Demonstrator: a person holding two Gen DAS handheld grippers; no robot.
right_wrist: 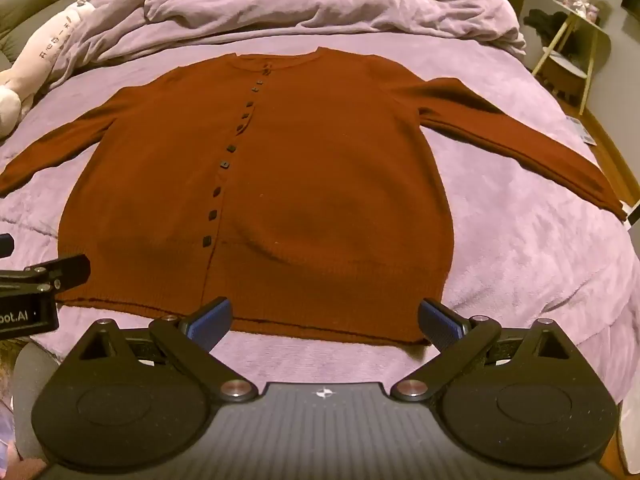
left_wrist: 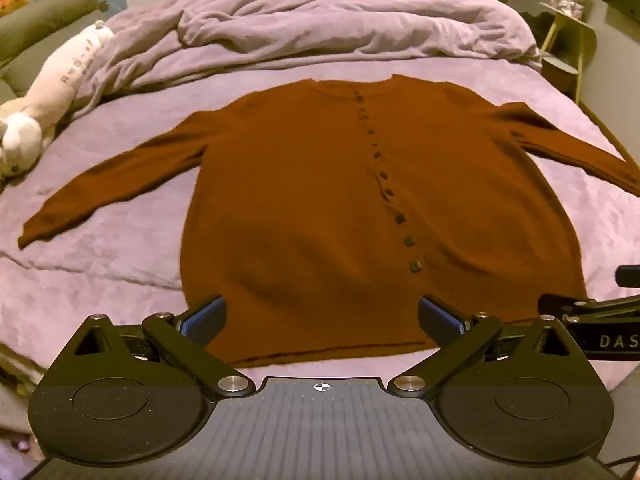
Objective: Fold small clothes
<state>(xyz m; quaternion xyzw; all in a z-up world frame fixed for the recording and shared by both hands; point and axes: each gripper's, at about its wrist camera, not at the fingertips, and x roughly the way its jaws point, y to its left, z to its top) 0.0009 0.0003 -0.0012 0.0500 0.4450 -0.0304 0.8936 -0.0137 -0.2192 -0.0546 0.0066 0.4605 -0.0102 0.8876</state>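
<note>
A rust-brown buttoned cardigan point(left_wrist: 320, 184) lies flat and face up on the purple bed cover point(left_wrist: 100, 248), both sleeves spread out to the sides. It also shows in the right wrist view point(right_wrist: 288, 168). My left gripper point(left_wrist: 322, 318) is open and empty, hovering over the cardigan's hem near its left half. My right gripper point(right_wrist: 325, 320) is open and empty, over the hem near its right half. The right gripper shows at the right edge of the left wrist view point(left_wrist: 592, 320); the left one shows at the left edge of the right wrist view point(right_wrist: 40, 288).
A rumpled purple duvet point(left_wrist: 340, 20) is heaped at the far end of the bed. A white plush toy point(left_wrist: 44, 108) lies along the left side. A small yellow side table point(right_wrist: 572, 44) stands on the floor at the right.
</note>
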